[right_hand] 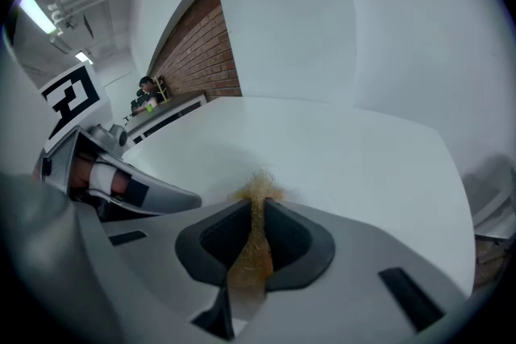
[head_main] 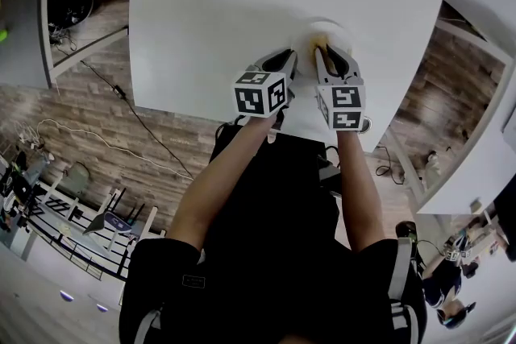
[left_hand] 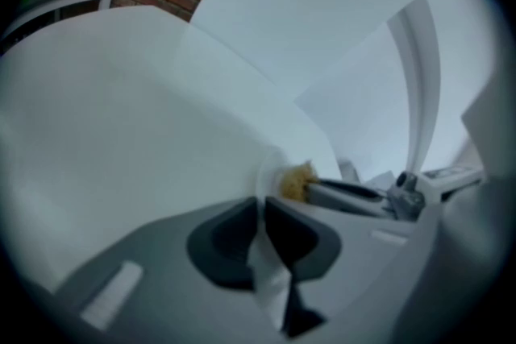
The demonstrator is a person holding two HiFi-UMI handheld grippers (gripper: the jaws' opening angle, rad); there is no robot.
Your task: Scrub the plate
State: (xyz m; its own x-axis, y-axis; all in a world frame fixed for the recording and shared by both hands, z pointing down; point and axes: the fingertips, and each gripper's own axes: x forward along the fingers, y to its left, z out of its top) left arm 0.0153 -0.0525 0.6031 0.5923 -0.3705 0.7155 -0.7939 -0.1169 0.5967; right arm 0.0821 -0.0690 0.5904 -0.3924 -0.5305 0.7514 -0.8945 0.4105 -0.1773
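While the left gripper (left_hand: 262,213) is clamping the rim of the white plate (head_main: 340,31), the right gripper (right_hand: 260,209) is squeezing a golden scrubber (right_hand: 251,254) onto it, toward five o'clock on the bench (head_main: 226,4).

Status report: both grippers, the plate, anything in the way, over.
Left gripper shut on plate rim. Right gripper shut on tan scrubber, scrubber against plate. White table around, nothing blocking.
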